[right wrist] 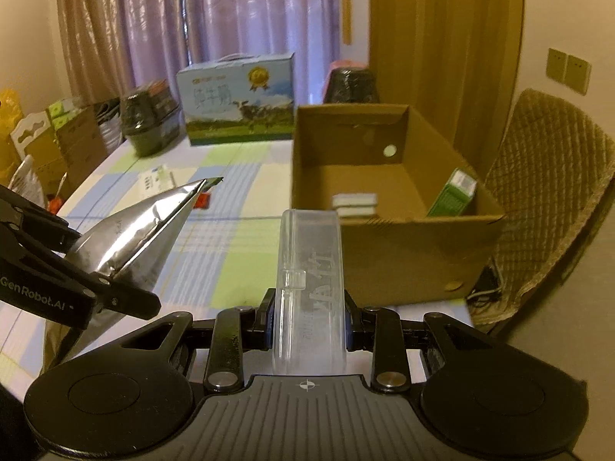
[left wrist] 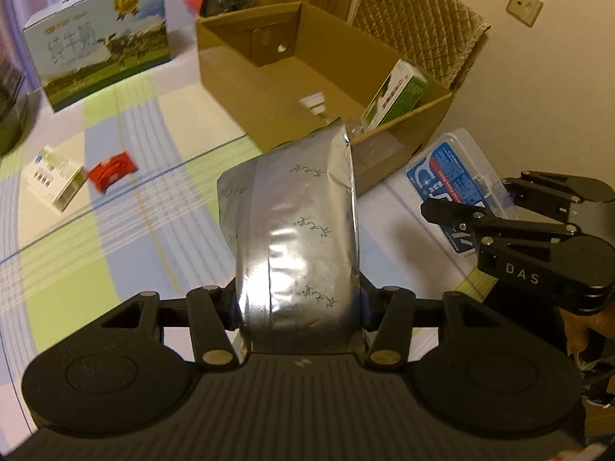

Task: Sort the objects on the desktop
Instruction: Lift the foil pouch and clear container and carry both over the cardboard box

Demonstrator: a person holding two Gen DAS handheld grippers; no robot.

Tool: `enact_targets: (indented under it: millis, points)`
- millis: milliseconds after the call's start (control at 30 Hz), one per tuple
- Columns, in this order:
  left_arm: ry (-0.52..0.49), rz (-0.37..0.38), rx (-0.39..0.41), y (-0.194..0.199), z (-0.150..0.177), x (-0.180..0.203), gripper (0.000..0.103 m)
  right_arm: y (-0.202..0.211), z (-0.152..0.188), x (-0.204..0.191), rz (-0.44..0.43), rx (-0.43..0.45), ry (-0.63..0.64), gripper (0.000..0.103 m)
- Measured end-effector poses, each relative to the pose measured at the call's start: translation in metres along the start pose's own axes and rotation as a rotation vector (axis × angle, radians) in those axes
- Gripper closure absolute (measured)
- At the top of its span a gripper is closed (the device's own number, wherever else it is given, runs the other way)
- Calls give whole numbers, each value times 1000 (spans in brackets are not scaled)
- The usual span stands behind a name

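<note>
My left gripper (left wrist: 298,307) is shut on a silver foil pouch (left wrist: 296,226) with small green prints, held above the checked tablecloth in front of the open cardboard box (left wrist: 246,88). My right gripper (right wrist: 309,317) is shut on a clear plastic case (right wrist: 311,269), held on edge just short of the cardboard box (right wrist: 403,253). In the left wrist view the clear plastic case (left wrist: 449,176) shows its blue label, with the right gripper (left wrist: 484,207) at the right edge. The foil pouch (right wrist: 130,234) and left gripper (right wrist: 103,288) appear at left in the right wrist view.
Inside the box lie a green-and-white carton (left wrist: 396,96) and a small white item (left wrist: 313,101). On the cloth sit a small white box (left wrist: 52,180), a red packet (left wrist: 111,171) and a large milk carton case (left wrist: 98,38). A quilted chair (right wrist: 546,199) stands behind the box.
</note>
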State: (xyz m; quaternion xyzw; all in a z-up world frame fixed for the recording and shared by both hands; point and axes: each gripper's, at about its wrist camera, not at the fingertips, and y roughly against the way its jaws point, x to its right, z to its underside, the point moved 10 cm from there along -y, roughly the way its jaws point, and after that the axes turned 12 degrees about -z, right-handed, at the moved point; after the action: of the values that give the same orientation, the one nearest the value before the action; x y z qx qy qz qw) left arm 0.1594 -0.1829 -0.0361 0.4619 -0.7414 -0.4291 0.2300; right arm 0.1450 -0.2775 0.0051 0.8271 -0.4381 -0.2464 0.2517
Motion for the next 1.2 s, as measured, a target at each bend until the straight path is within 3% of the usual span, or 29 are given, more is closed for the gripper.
enact_targets:
  millis: [500, 1200]
  points:
    - [23, 46, 38, -9, -72, 33, 54, 8, -57, 45, 22, 64, 15, 75]
    - [257, 101, 9, -63, -168, 38, 54, -41, -126, 126, 62, 89, 9, 75]
